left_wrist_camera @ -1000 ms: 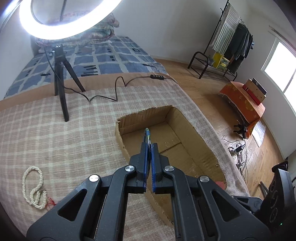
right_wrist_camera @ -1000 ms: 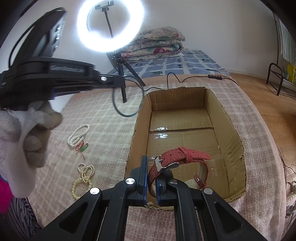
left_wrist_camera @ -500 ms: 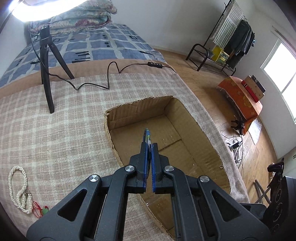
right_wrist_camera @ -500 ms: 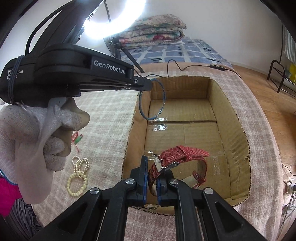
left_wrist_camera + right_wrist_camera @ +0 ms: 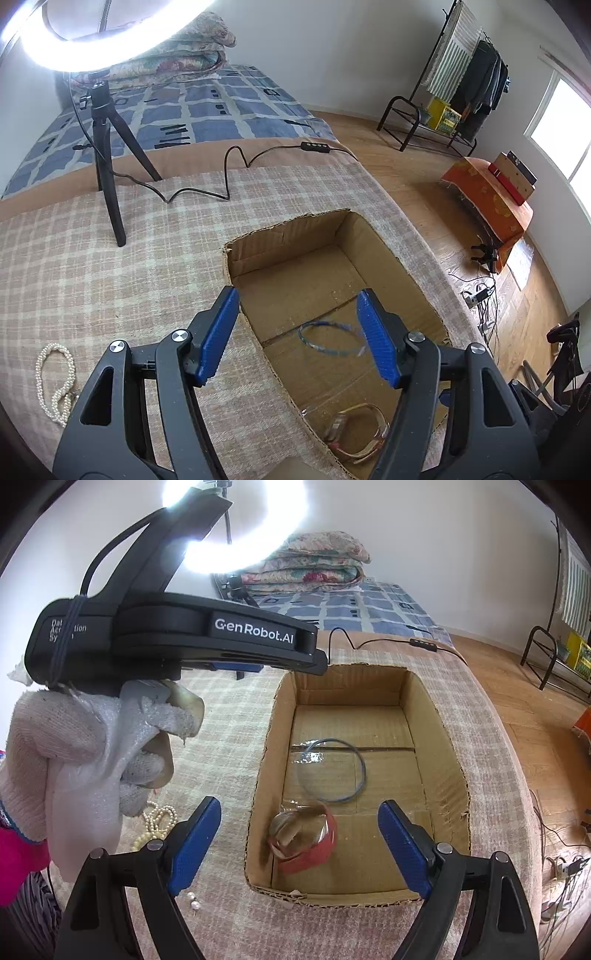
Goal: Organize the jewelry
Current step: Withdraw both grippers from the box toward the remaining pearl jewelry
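Jewelry lay partly inside a cardboard box (image 5: 439,738) and partly out on the checked blanket (image 5: 92,266) that covered the surface around it. Both grippers hung over the box with their jaws spread, and both had just been opening. The left gripper (image 5: 297,334) held nothing; its blue pads (image 5: 218,334) stood apart, and seen between them a thin blue bangle (image 5: 328,339) lay blurred in the box. In the right wrist view that same bangle (image 5: 332,770) lay toward the middle of the box floor. The right gripper (image 5: 299,849) was likewise released, pads clear of everything, with a red watch (image 5: 306,843) between and beyond them, near the front wall of the box; it showed blurred, so whether it had come to rest could not be told. From the left wrist view the watch (image 5: 354,430) appeared at the near corner of the box, also smeared.

A gloved left hand (image 5: 92,746) gripped the handle of the left gripper, whose black body crossed the upper left of the right wrist view. Outside the box, a white bead necklace (image 5: 53,384) lay on the blanket well to the left, and a cream bead strand (image 5: 155,821) lay just below the glove, with two loose pearls (image 5: 192,901) nearer the camera. A ring light (image 5: 92,37) on a tripod (image 5: 107,166) stood at the far edge of the blanket.
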Demonstrator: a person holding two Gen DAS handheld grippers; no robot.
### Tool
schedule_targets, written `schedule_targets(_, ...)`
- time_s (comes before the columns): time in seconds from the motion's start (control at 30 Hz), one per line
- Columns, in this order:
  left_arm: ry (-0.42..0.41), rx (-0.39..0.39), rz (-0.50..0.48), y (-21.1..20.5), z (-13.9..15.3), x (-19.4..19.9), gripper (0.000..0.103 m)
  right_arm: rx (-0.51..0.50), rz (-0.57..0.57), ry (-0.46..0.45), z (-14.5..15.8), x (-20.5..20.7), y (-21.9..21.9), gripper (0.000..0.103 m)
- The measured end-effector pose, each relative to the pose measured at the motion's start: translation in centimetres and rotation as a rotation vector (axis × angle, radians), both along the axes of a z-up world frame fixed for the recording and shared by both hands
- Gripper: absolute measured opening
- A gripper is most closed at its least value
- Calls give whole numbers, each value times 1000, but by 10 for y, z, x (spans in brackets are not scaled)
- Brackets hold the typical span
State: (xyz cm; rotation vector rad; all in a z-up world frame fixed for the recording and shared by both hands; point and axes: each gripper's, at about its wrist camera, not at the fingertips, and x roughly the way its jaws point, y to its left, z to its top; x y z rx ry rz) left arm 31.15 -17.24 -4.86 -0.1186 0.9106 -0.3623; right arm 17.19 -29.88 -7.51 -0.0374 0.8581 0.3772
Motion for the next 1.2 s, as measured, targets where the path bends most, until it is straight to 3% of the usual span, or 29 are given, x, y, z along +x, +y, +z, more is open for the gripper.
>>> schedule_targets(0.4,-50,18,28,30,28,-26,68,-18,0,-43,21,-13,4,89)
schedule_targets(0.73,-104,34,96,83,55,-49,68,-21,15,-73,31,-28,18,89)
schedule_targets(1.2,-128,91,180,154,63,-85,68,1,68,-81,32,-34,41,88)
